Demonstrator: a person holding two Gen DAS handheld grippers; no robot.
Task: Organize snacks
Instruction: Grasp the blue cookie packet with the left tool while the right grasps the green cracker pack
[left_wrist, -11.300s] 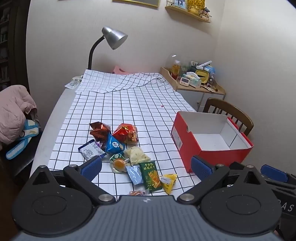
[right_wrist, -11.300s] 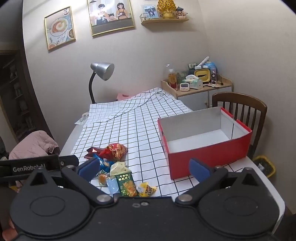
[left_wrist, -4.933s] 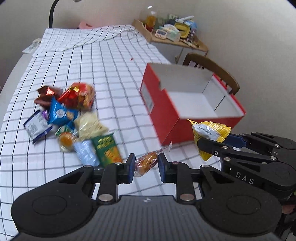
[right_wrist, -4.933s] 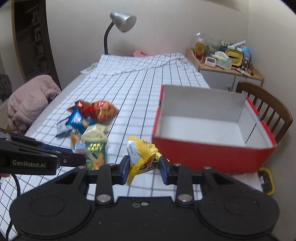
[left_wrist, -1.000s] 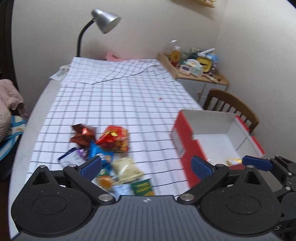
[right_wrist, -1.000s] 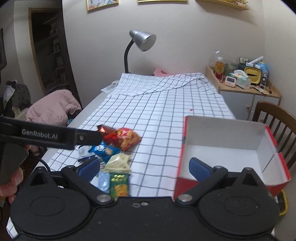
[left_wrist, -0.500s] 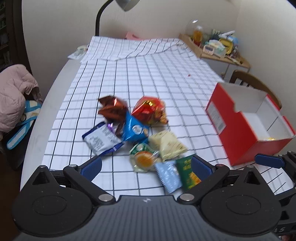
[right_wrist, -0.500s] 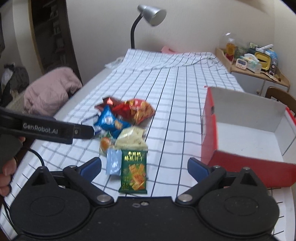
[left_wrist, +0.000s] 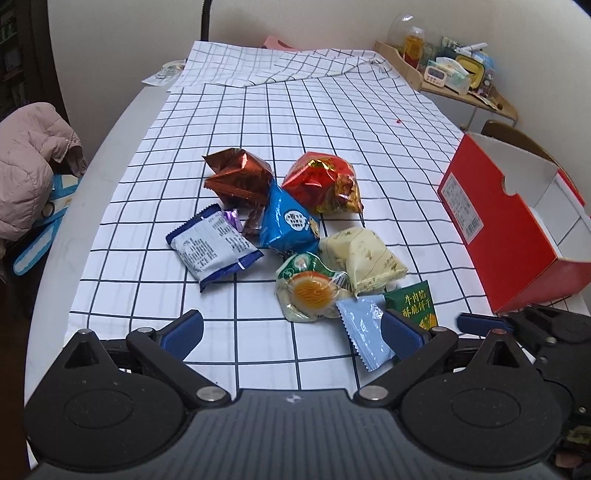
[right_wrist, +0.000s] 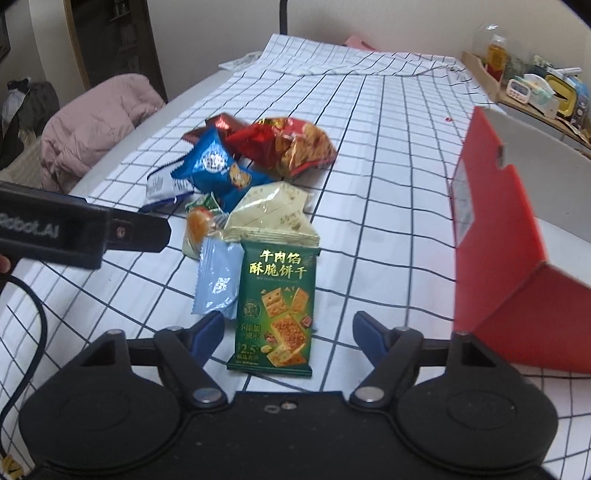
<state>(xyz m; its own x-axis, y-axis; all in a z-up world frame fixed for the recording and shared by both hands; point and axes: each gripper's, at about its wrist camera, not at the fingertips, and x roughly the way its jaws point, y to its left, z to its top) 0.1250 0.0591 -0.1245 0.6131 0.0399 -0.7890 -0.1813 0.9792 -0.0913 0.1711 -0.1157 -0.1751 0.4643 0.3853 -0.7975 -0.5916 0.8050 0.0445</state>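
A pile of snack packets lies on the checked cloth. My right gripper (right_wrist: 290, 328) hangs low over the green cracker packet (right_wrist: 277, 306). Its jaws are closing, with the packet's near end between them and the pads clear of it. A light blue packet (right_wrist: 218, 280) lies against the green one's left side. My left gripper (left_wrist: 291, 328) stands open above bare cloth, just short of a clear pastry packet (left_wrist: 310, 290) and the light blue packet (left_wrist: 364, 332). Farther back lie cream (left_wrist: 362, 254), blue (left_wrist: 288, 221), white (left_wrist: 214, 245), brown (left_wrist: 238, 177) and red (left_wrist: 321, 182) packets.
An open red box (left_wrist: 506, 236) (right_wrist: 498, 229) stands on the cloth to the right of the pile. A pink jacket (left_wrist: 26, 173) lies off the table's left edge. A wooden chair (left_wrist: 513, 134) and a cluttered side shelf (left_wrist: 450, 70) are behind the box.
Both grippers have sunk toward the pile and tipped downward. The right jaws have narrowed from wide open around the green cracker packet. The left jaws have stayed wide.
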